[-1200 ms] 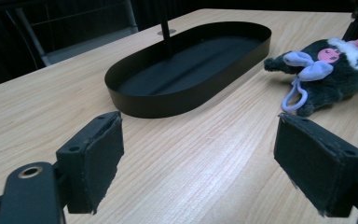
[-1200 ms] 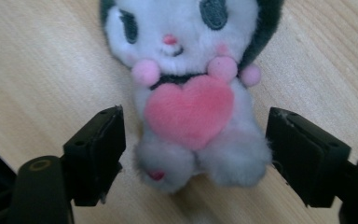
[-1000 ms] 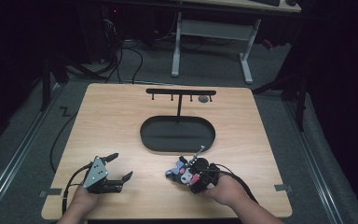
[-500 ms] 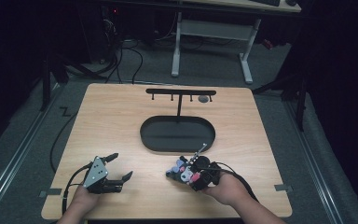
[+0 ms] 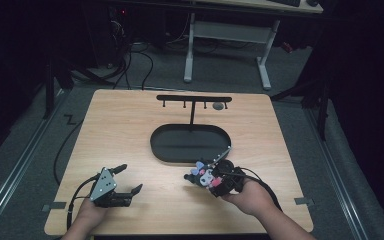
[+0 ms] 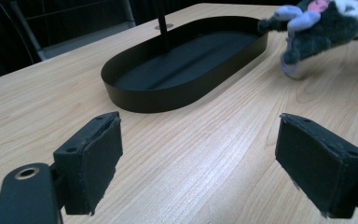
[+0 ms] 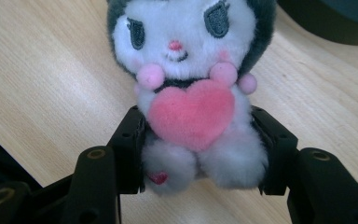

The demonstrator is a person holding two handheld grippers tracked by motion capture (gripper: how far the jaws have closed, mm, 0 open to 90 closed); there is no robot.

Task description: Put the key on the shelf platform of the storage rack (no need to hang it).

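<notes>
Plush (image 7: pixel 189 93) – small stuffed toy, white face, dark hood, pink heart on chest. Held in R gripper (image 5: pixel 215 181) at table's near edge, abt 5 o'clock from tray (image 5: pixel 190 143), just off its rim. From L gripper view it shows at 1 o'clock, looks just clear of the wood, tho can't be sure.

R jaws: were closing, now clamped on plush's lower body, one pad each flank, below the heart. Fur bulges round the pads – soft, squashes easy.

Handling (judgement): very light, no stiffness, not fragile. Fuzzy, so not slippery, but body compresses and head overhangs the grip; may flop or twist if swung fast. Waist hold looks best – thickest stuffing, near middle of mass. Thin metal chain runs from plush toward tray rim in high view; likely for hanging on rack (image 5: pixel 194 99) at table's 12 o'clock. Chain loose, could snag.

R hand (image 5: pixel 245 196): forearm enters from 5 o'clock, gripper points toward 10–11 o'clock, roughly level, low over table.

L gripper (image 5: pixel 121 182): jaws wide, nothing between, pads (image 6: pixel 91 163) above bare wood. L hand (image 5: pixel 92 212) at near-left edge, 7 o'clock from tray, gripper aimed toward 2–3 o'clock, low and level, well apart from plush.
</notes>
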